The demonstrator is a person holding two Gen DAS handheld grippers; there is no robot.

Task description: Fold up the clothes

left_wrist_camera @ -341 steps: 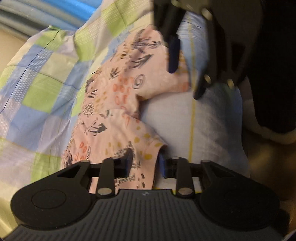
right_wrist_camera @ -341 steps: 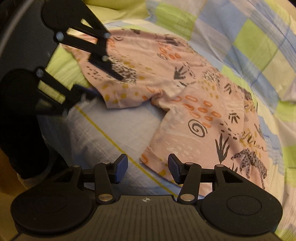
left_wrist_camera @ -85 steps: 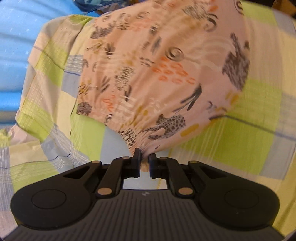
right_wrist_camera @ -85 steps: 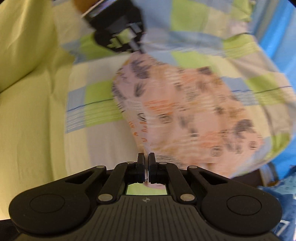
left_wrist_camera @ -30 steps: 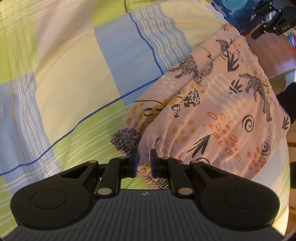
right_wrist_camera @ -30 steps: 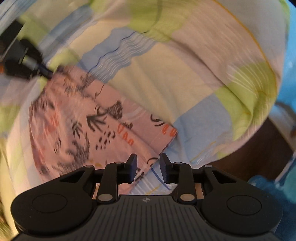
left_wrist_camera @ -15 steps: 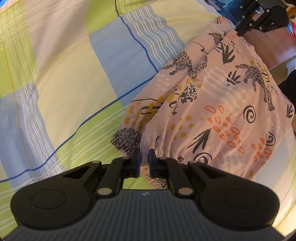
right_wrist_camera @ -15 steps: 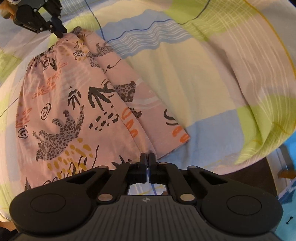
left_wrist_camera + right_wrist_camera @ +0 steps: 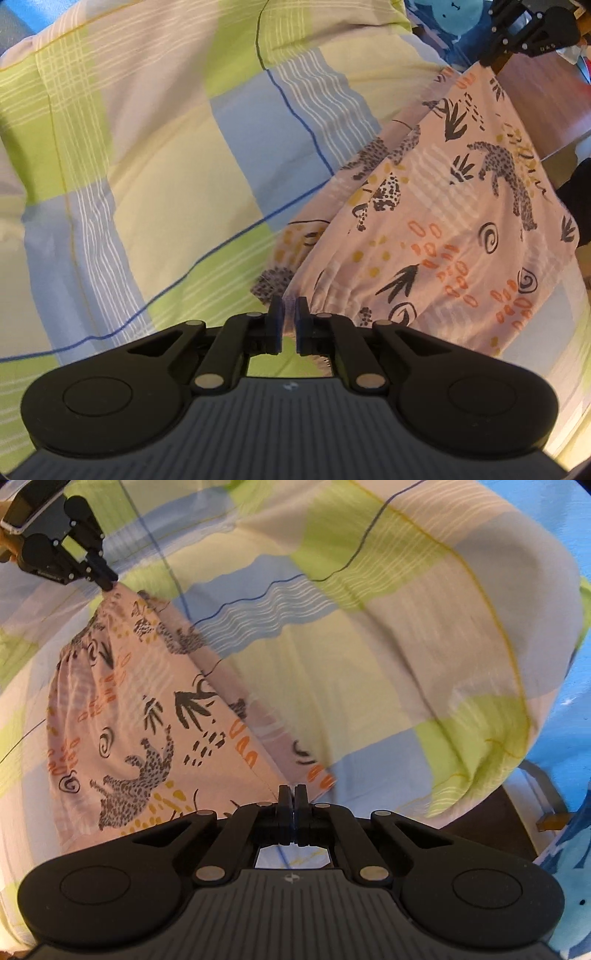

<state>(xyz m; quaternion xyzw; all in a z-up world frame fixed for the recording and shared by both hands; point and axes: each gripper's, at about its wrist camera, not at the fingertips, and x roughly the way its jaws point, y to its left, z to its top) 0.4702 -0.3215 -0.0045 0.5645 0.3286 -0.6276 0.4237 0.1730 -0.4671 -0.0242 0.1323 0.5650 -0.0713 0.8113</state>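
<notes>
Patchwork bedcover [image 9: 155, 192] in pale yellow, green and blue squares with white stripes, spread under everything. On it lies the pink printed garment [image 9: 443, 221], thin fabric with black leopards, leaves, spirals, orange ovals, mustard dots; stretched taut between both tools, gathered elastic edge at the left end, one long fold down its length. Left gripper [image 9: 289, 321]: fingers nearly closed, pinching the gathered corner. Right gripper [image 9: 294, 805]: fingers pressed together on the hem corner at the opposite end.

Pink leopard-print garment [image 9: 443, 221] (checked bedsheet [image 9: 166, 166])
</notes>
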